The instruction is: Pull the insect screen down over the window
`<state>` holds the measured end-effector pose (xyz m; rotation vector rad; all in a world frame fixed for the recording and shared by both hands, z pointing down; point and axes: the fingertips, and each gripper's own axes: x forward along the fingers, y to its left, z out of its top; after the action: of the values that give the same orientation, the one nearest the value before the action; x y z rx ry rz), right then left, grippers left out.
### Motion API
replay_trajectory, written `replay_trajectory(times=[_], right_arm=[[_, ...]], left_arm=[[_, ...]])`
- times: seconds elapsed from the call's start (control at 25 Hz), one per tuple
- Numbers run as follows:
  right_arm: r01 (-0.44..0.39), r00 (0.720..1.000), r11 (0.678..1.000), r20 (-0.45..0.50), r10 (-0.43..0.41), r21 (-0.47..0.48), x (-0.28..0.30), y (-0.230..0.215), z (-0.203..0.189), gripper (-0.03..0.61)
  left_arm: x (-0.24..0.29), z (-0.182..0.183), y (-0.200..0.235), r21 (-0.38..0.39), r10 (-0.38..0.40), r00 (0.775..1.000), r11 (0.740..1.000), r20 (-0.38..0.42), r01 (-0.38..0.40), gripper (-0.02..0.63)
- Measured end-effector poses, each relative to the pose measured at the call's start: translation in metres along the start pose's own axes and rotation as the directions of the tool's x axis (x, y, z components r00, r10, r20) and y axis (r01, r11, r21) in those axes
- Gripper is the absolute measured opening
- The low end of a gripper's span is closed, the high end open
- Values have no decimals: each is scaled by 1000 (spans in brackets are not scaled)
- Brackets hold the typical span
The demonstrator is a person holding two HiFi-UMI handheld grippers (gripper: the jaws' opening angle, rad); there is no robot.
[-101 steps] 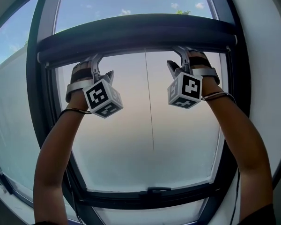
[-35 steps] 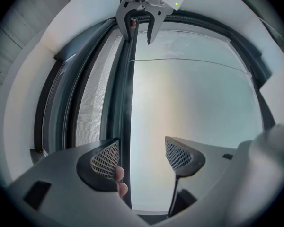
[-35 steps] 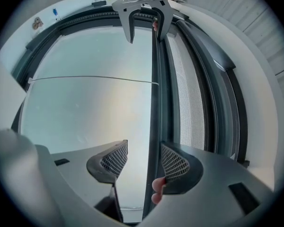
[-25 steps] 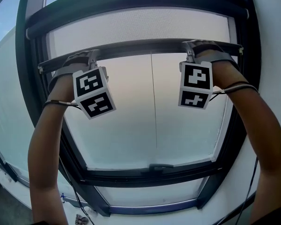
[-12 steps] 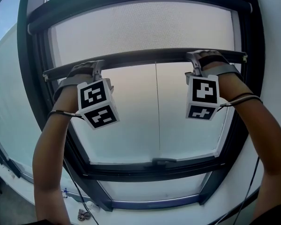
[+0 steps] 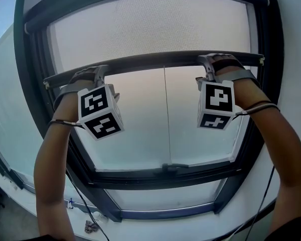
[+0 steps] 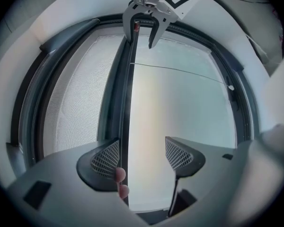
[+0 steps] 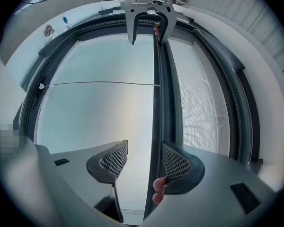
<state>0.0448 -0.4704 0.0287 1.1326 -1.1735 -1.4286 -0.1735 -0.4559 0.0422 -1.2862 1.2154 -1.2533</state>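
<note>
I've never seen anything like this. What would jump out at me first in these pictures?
A person reaches up to a window with a pair of tongs in each hand, each carrying a cube of black-and-white squares. The left tongs and right tongs stand open astride the dark bar of a pale mesh screen, which covers the window's upper part.

Left gripper (image 7: 142, 157), right gripper (image 8: 144, 157) raised side by side, jaws apart.
</note>
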Motion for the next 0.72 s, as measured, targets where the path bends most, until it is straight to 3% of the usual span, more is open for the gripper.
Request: replay_trajectory(times=[0.16, 0.32, 0.72], right_arm=[[-4, 1000, 1000, -4, 4, 1, -1, 3, 0, 213], [-54, 999, 998, -4, 54, -19, -4, 22, 1, 213], [-91, 996, 987, -34, 87, -133, -8, 79, -6, 213]], left_arm=[[0, 0, -3, -9, 9, 1000, 1000, 1, -9, 305], [-1, 1, -23, -10, -46, 999, 999, 15, 46, 305], [0, 6, -80, 32, -149, 989, 988, 10, 148, 305]])
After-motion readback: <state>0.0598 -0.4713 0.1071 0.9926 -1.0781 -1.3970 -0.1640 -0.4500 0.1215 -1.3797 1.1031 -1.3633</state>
